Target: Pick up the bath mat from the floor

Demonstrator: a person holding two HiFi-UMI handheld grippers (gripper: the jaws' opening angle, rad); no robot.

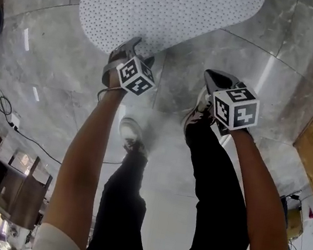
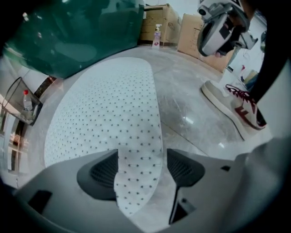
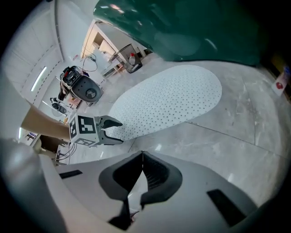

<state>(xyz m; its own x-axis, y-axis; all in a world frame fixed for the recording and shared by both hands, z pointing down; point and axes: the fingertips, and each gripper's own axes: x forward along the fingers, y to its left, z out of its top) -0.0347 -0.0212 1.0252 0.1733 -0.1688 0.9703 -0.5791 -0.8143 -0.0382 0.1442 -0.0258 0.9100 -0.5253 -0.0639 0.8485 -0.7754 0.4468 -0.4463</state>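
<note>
**Head view.** Bath mat (image 1: 164, 7), white, oval and dotted with small holes, laid flat on the grey marble floor (image 1: 234, 51) at upper centre. Left tool (image 1: 134, 49) held at the mat's lower edge, pointed steeply down. Right tool (image 1: 220, 81) held to its right over bare floor, apart from the mat. One shoe (image 1: 132, 130) planted at frame centre, below the two tools.

**Left gripper view.** Left tool (image 2: 141, 169) found with jaws spread wide. Narrow near end of the bath mat (image 2: 104, 123) seen between them at lower centre, flat on the floor and not pinched. Right tool (image 2: 223, 27) seen at upper right. White-and-red shoe (image 2: 232, 104) placed at right. Dark green body (image 2: 77, 32) set at upper left, behind the mat. Cardboard boxes (image 2: 159, 22) and a bottle (image 2: 157, 35) stood at top centre.

**Right gripper view.** Right tool (image 3: 142, 159) found with jaws pressed together at the tips, nothing between them, bare floor beyond. Bath mat (image 3: 173, 100) stretched across frame centre. Left tool (image 3: 111, 129) seen at the mat's lower-left end.
</note>
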